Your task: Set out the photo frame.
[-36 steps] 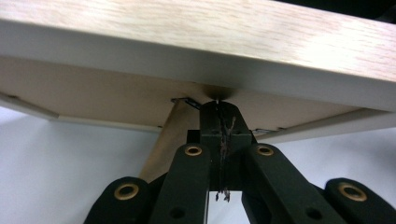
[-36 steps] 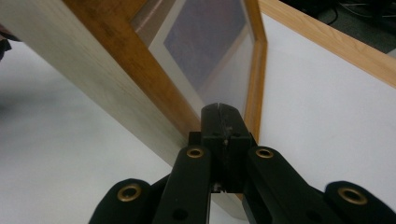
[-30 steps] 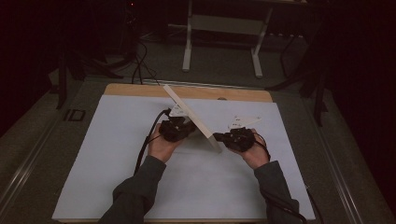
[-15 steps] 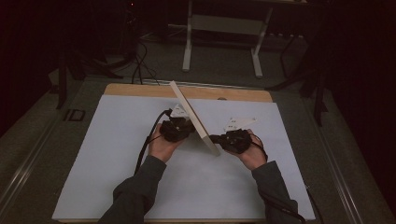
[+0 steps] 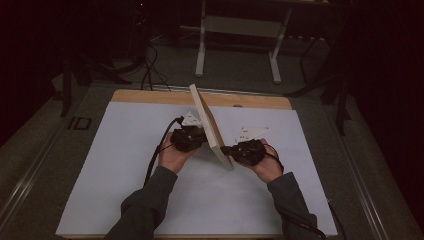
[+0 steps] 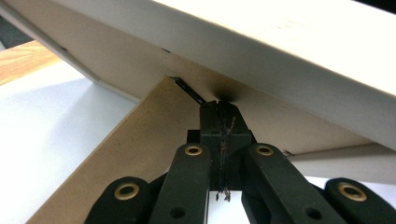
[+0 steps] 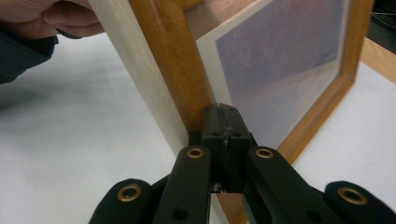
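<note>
Dark room fading out behind white table sheet [image 5: 125,165]; wooden strip showing along far edge. Picture frame [image 5: 209,125] standing near upright on sheet's middle, tilting. Left gripper [image 6: 218,109] sitting behind frame, jaws closed together, tips pressing against brown backing board [image 6: 140,140]; whether anything is being pinched between them staying unclear. Right gripper [image 7: 223,114] sitting at frame's front lower corner, jaws closed, tips touching wooden border beside glass. Frame's base getting hidden behind grippers in high view.

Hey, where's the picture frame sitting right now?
In the high view the picture frame stands tilted on edge mid-table on the white sheet, between the left gripper and right gripper.
</note>
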The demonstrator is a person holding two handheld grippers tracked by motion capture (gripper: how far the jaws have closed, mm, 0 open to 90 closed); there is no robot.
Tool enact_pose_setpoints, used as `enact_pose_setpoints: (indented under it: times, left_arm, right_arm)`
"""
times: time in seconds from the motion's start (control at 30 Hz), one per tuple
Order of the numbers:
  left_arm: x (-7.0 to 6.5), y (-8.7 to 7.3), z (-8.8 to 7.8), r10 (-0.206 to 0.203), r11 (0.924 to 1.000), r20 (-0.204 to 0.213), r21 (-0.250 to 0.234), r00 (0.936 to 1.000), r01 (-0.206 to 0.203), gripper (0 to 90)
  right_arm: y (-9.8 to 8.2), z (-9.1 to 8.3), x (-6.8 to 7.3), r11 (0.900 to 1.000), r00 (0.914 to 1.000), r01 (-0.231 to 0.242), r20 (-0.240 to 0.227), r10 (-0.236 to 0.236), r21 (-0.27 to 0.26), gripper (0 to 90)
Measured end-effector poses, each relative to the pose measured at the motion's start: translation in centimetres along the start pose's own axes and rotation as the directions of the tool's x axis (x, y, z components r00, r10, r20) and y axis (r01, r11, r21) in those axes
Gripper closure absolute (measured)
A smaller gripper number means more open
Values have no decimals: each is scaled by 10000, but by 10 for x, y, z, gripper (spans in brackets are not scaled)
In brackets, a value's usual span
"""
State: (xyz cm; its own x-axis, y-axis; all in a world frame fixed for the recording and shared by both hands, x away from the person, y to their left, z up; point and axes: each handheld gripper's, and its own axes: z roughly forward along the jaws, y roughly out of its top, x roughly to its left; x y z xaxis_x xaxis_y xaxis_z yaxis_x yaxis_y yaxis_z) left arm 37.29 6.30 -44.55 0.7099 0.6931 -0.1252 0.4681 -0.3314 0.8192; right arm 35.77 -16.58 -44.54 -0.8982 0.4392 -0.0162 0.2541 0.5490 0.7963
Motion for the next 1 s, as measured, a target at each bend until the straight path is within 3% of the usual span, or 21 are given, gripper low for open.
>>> enact_pose_setpoints:
  times: [0.53,1.0]
  left_arm:
    - [3,-6,1,224,9995,351,-231,9991,-216,900]
    - [4,-8,1,683,9971,721,-387,9951,-657,900]
  right_arm:
    - [4,1,4,10000,9999,36,-139,-37,-84,900]
    - [10,8,8,9998,9996,170,-213,-172,-81,900]
